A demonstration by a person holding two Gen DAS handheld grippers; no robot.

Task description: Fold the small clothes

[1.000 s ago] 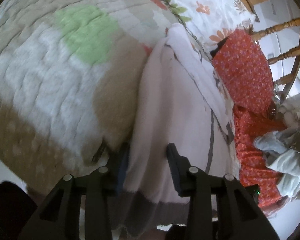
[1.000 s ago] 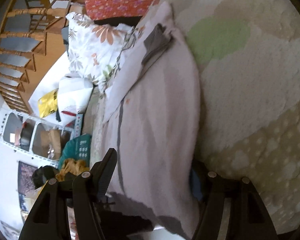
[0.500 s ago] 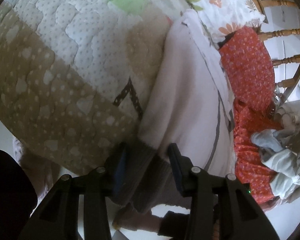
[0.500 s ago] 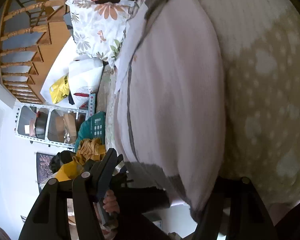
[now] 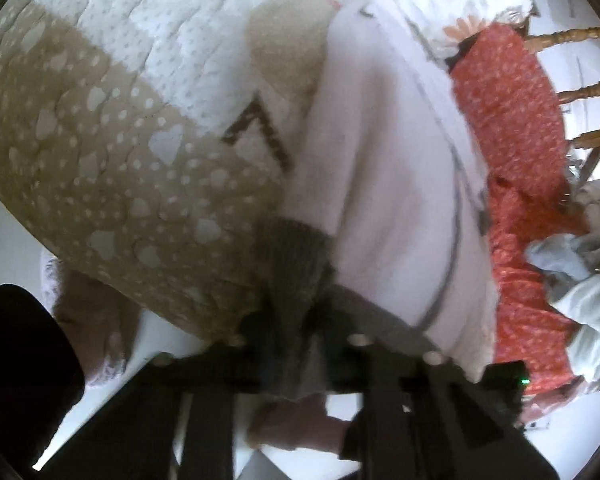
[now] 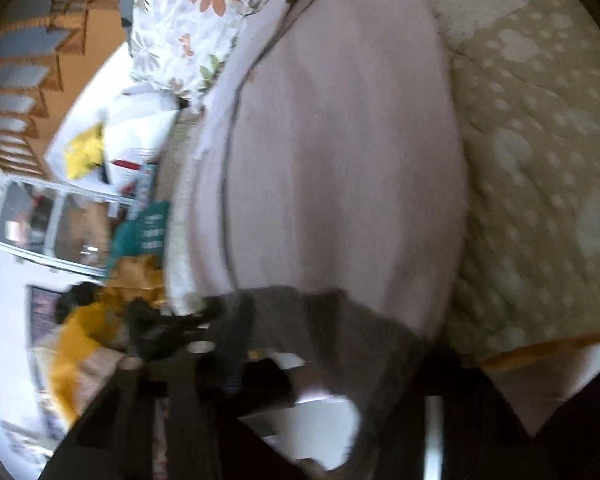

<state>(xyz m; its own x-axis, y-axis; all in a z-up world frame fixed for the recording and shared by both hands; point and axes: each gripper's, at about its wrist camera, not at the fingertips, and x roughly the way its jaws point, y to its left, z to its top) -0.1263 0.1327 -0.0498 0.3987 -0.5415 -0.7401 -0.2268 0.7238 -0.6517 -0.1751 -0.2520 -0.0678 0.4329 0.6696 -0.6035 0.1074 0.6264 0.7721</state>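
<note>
A pale pink garment (image 5: 384,184) of soft, fleecy cloth is spread long and smooth over a quilted bed cover (image 5: 112,148), which is beige with white cloud shapes and dots. The garment ends in a grey ribbed hem (image 5: 292,256) that hangs over the edge of the bed cover. A thin grey seam line is seen along the garment. In the left wrist view, the left gripper (image 5: 292,336) is closed on the grey ribbed hem, with the jaws pressed narrowly on the bunched knit. In the right wrist view, the right gripper (image 6: 332,364) is blurred; the hem (image 6: 340,328) is draped between its wide jaws, but whether it is pinched cannot be told. Beyond the garment, a red dotted cloth (image 5: 512,120) and a flowered pillow (image 6: 180,28) are seen.
</note>
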